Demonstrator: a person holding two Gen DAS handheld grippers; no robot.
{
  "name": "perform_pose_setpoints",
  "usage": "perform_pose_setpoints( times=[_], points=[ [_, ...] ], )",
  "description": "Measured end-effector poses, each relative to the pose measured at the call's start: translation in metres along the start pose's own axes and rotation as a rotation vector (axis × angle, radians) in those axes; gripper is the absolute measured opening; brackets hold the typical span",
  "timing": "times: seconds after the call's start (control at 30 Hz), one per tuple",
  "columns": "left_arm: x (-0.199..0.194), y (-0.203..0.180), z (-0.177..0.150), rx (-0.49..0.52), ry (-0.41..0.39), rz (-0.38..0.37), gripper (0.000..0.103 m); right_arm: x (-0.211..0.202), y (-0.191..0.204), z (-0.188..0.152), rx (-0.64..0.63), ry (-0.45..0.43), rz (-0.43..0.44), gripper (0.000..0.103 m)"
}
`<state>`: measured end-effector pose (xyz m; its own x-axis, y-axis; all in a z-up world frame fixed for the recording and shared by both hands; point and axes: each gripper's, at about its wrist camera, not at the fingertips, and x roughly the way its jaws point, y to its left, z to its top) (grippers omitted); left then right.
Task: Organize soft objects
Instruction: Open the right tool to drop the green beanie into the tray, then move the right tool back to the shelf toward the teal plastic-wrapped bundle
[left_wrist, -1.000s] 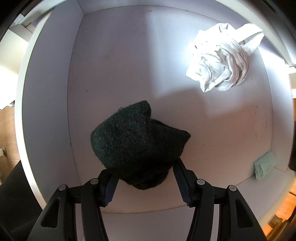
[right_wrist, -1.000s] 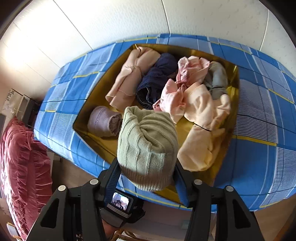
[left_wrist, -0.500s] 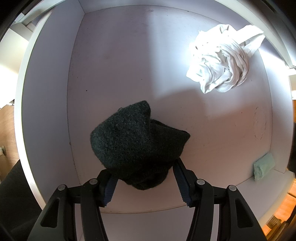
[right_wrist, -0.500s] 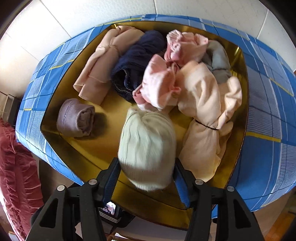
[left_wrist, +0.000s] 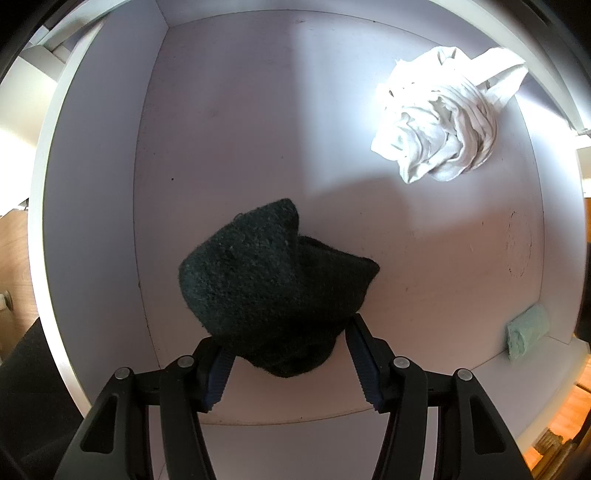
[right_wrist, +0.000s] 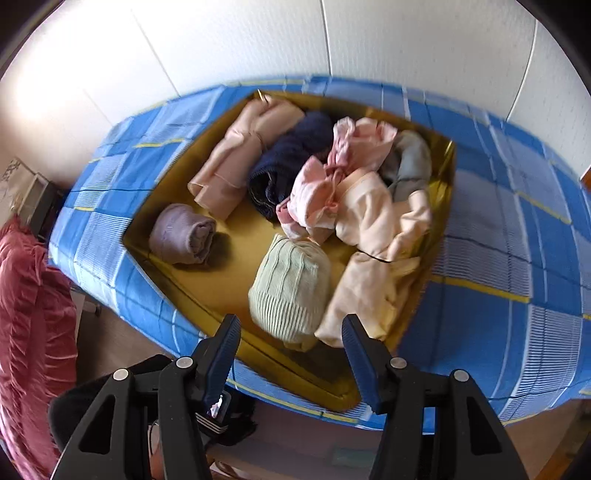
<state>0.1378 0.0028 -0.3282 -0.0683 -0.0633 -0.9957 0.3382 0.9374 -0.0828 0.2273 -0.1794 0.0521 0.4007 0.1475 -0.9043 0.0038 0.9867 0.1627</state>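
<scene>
In the left wrist view my left gripper (left_wrist: 288, 360) is shut on a dark knitted hat (left_wrist: 273, 280), which hangs just above the floor of a white drawer (left_wrist: 229, 147). In the right wrist view a pale green ribbed beanie (right_wrist: 291, 288) lies on the yellow floor of a blue plaid box (right_wrist: 236, 258), near its front wall. My right gripper (right_wrist: 291, 325) is open just above and behind the beanie, its fingers not touching it.
A crumpled white cloth (left_wrist: 439, 125) lies at the drawer's far right, and a small pale green roll (left_wrist: 526, 328) at its near right. The box also holds a mauve roll (right_wrist: 183, 234), a beige bundle (right_wrist: 236, 158), a navy roll (right_wrist: 288, 162), pink cloths (right_wrist: 332, 184) and cream cloths (right_wrist: 373, 240). A red quilt (right_wrist: 29, 314) lies at left.
The right gripper has let go of the green beanie, which now lies in the box, and the gripper has drawn back from it. The left gripper and dark hat have not moved.
</scene>
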Motion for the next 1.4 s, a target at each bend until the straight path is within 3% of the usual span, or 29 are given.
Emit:
perform_pose_setpoints(
  times=[0.23,0.43,0.53,0.7,1.03,1.2,1.4],
  points=[
    [0.001,0.001,-0.005,0.002,-0.003,-0.003,0.058,-0.039,-0.003,-0.044,-0.055,-0.106,0.153,0.058],
    [0.008,0.002,-0.012,0.001,-0.01,-0.008,0.058,-0.041,0.003,-0.106,-0.173,-0.055,0.189,0.058],
    [0.01,0.0,-0.014,0.007,-0.01,-0.003,0.058,-0.024,0.008,-0.142,-0.258,0.037,0.177,0.058],
    [0.012,-0.005,-0.017,0.015,-0.009,0.005,0.058,0.039,-0.001,-0.195,-0.288,0.257,0.07,0.058],
    [0.006,-0.009,-0.018,0.03,-0.007,0.019,0.058,0.178,-0.075,-0.243,-0.002,0.665,-0.101,0.058],
    [0.007,-0.013,-0.018,0.032,-0.012,0.029,0.057,0.224,-0.091,-0.26,0.033,0.825,-0.143,0.058],
    [0.008,-0.015,-0.018,0.038,-0.019,0.04,0.057,0.248,-0.101,-0.268,0.064,0.88,-0.18,0.059]
  ],
)
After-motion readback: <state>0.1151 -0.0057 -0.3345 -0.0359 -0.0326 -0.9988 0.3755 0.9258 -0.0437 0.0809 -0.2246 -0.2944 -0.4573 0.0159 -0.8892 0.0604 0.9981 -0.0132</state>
